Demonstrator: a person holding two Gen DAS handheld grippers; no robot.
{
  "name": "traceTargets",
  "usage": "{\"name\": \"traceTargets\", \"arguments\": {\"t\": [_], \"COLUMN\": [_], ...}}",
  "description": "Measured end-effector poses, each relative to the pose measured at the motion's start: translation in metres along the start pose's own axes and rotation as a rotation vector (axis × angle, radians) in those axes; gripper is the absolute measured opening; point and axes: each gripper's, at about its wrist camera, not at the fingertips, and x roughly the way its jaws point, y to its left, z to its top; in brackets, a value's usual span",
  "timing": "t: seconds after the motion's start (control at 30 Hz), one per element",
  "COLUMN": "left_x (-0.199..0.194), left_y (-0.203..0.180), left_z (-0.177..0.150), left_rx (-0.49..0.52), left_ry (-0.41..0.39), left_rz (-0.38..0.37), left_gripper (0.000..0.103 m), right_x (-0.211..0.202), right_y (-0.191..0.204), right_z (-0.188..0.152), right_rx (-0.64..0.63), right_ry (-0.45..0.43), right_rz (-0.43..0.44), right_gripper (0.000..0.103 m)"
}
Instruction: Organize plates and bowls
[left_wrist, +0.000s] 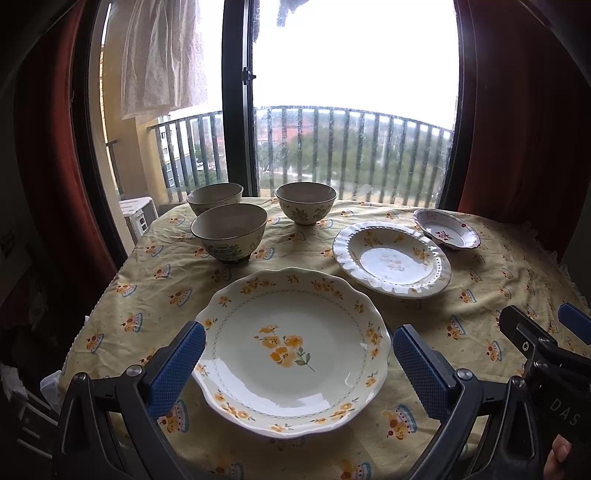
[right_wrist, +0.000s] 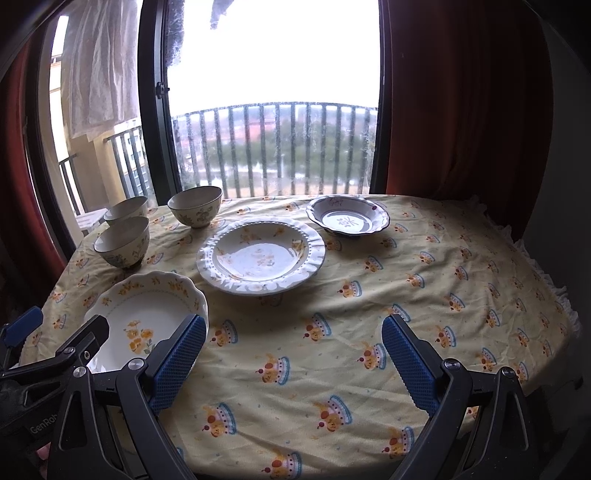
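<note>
A large scalloped plate with orange flowers (left_wrist: 291, 350) lies at the table's front left; my open, empty left gripper (left_wrist: 297, 363) hovers over it. It also shows in the right wrist view (right_wrist: 147, 314). A white ruffled deep plate (left_wrist: 391, 258) (right_wrist: 260, 254) lies mid-table. A small dish with a red-purple rim (left_wrist: 447, 229) (right_wrist: 347, 218) lies behind it. Three cream floral bowls stand at the back left: the nearest (left_wrist: 229, 230) (right_wrist: 123, 240), one behind it (left_wrist: 214, 197) (right_wrist: 125, 208), one to the right (left_wrist: 306, 203) (right_wrist: 195, 205). My right gripper (right_wrist: 293, 360) is open and empty above bare cloth.
The table wears a yellow cloth with a crown print (right_wrist: 424, 280). A window with a balcony railing (left_wrist: 332, 155) is behind the table. Red curtains (right_wrist: 461, 110) hang on both sides. My right gripper shows at the right edge of the left wrist view (left_wrist: 543, 332).
</note>
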Motion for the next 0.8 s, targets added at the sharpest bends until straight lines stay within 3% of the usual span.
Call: {"name": "traceTargets", "arguments": {"t": [0.8], "left_x": [0.0], "left_y": [0.0078], "left_z": [-0.0008], "left_rx": [-0.004], "left_ry": [0.0], "left_rz": [-0.001], "left_gripper": [0.102], "right_x": [0.0039], "right_y": [0.0067], "right_z": [0.0042], "right_rx": [-0.012], "right_ry": [0.009], "right_rz": [-0.001], "right_gripper": [0.098]}}
